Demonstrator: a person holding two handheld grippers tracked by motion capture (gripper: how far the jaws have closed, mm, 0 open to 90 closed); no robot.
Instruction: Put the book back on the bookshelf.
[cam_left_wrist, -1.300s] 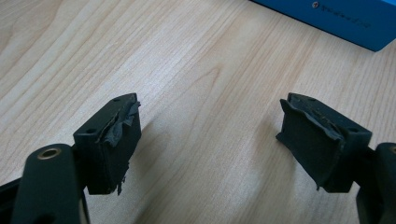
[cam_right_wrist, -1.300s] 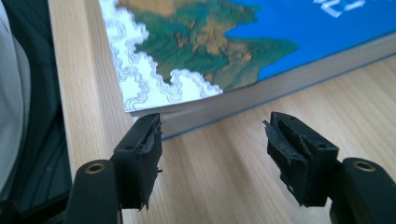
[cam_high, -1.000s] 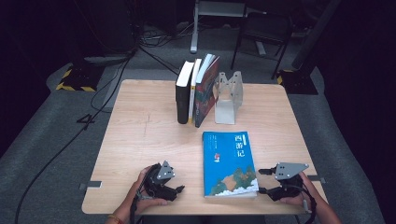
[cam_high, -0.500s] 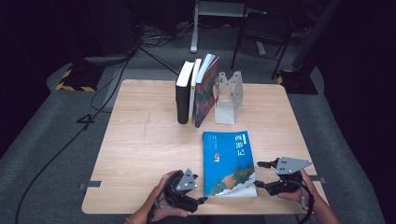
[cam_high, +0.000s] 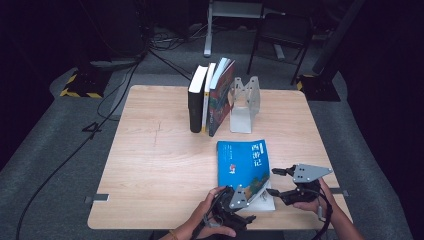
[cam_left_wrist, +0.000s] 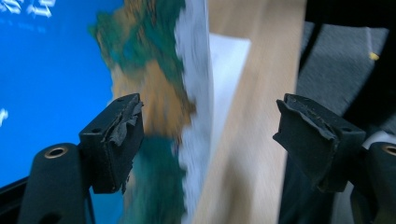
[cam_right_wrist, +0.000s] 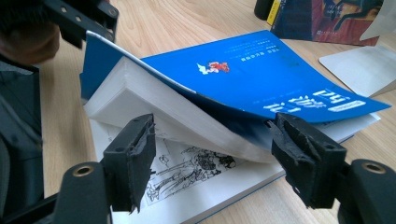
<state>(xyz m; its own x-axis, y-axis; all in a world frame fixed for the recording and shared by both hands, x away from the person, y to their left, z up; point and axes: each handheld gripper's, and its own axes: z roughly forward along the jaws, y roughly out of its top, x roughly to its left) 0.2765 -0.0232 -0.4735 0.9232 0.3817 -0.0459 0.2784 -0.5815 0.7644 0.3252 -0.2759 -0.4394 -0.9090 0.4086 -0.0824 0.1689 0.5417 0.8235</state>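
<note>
blue book (cam_high: 246, 162) is lying near the table's (cam_high: 160, 165) front edge, half lifted. i'm keeping both the left gripper (cam_left_wrist: 208, 135) and the right gripper (cam_right_wrist: 212, 154) open, gripping nothing; the raised cover and pages could be flopping shut or creasing.

Four books were on the worktop (cam_high: 150, 165): one blue book (cam_high: 245, 160) lay flat near the front edge with its cover lifted, and three stood upright in a row at the back, a black book (cam_high: 196, 100), a thin white-and-yellow book (cam_high: 207, 97) and a leaning dark-red book (cam_high: 221, 95). One grey metal bookend (cam_high: 244, 107) stood just beside the row. Two grippers were there, the left gripper (cam_high: 232, 207) and the right gripper (cam_high: 280, 182), each with two black jaws.
</note>
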